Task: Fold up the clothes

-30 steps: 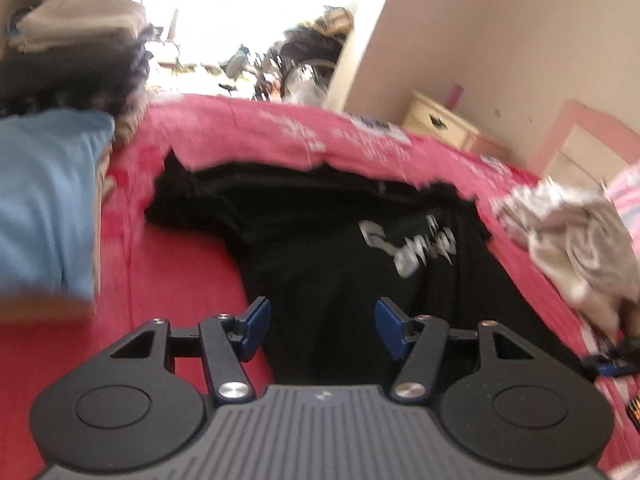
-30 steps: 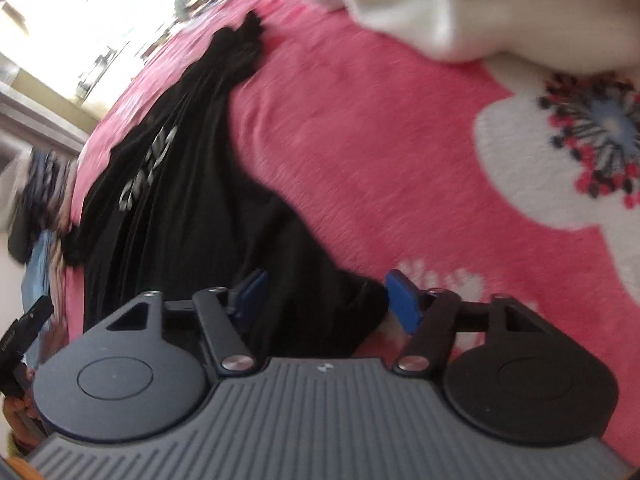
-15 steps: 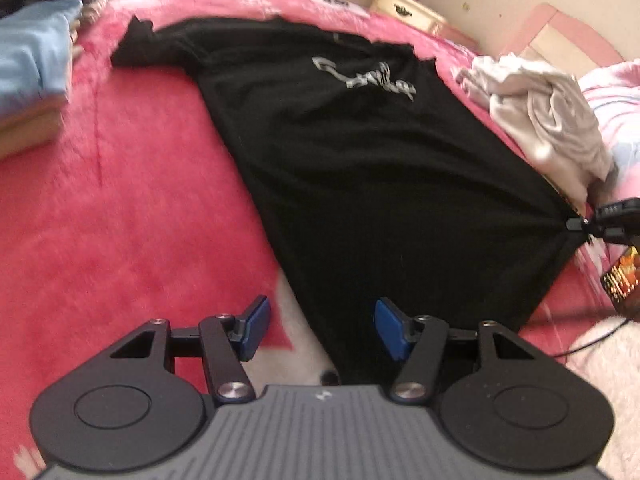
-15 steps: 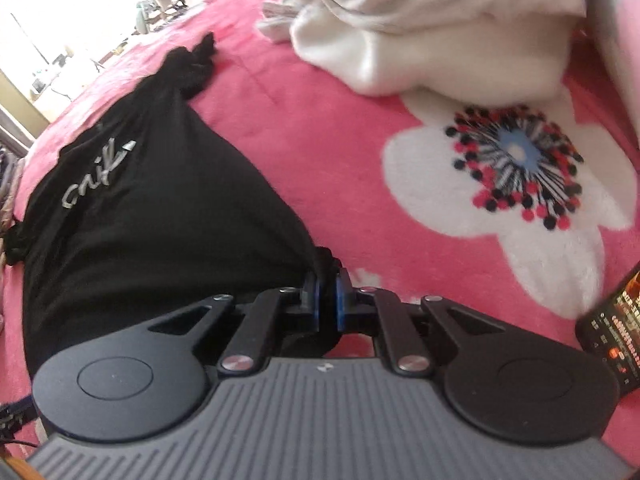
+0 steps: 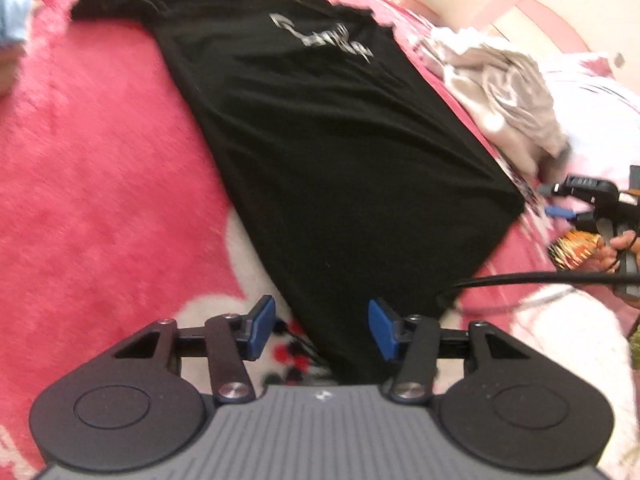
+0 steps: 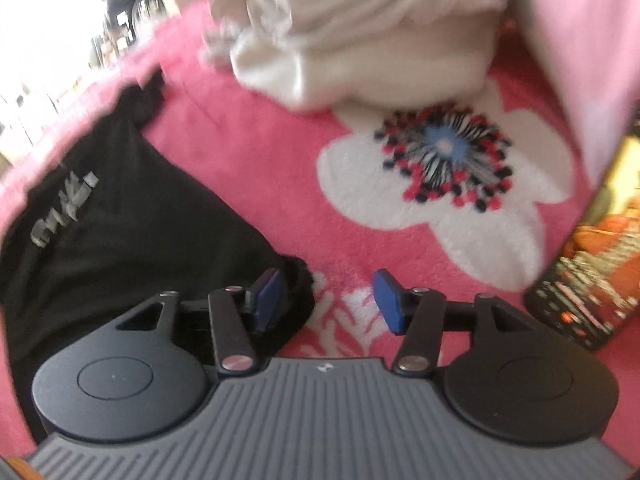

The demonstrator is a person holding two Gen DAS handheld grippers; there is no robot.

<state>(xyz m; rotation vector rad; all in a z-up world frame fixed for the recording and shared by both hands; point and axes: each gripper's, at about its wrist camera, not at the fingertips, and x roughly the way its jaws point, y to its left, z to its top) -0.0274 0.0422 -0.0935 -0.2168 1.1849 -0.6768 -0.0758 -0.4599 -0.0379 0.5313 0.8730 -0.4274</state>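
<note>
A black T-shirt (image 5: 320, 140) with silver lettering lies spread on the pink flowered blanket (image 5: 100, 180). My left gripper (image 5: 320, 316) hangs over the shirt's near hem corner. Its jaws are closing with that corner between them, and the pads stand apart from the cloth. In the right wrist view the shirt (image 6: 120, 220) fills the left side. My right gripper (image 6: 328, 292) is opening, with only blanket (image 6: 260, 168) between its fingers; the shirt's bunched corner lies under its left finger. The right gripper (image 5: 554, 200) also shows at the left wrist view's right edge, just off the shirt's far hem corner.
A crumpled pale heap of clothes (image 5: 508, 92) lies beyond the shirt, close ahead in the right wrist view (image 6: 360, 40). A dark flat object with orange print (image 6: 580, 288) sits at the right. A black cable (image 5: 540, 278) crosses the blanket. Blue folded cloth (image 5: 12, 12) lies far left.
My right gripper shut on the shirt's corner, then let it go and drew up and away; the corner lies on the blanket. My left gripper's fingers have narrowed slightly over the hem.
</note>
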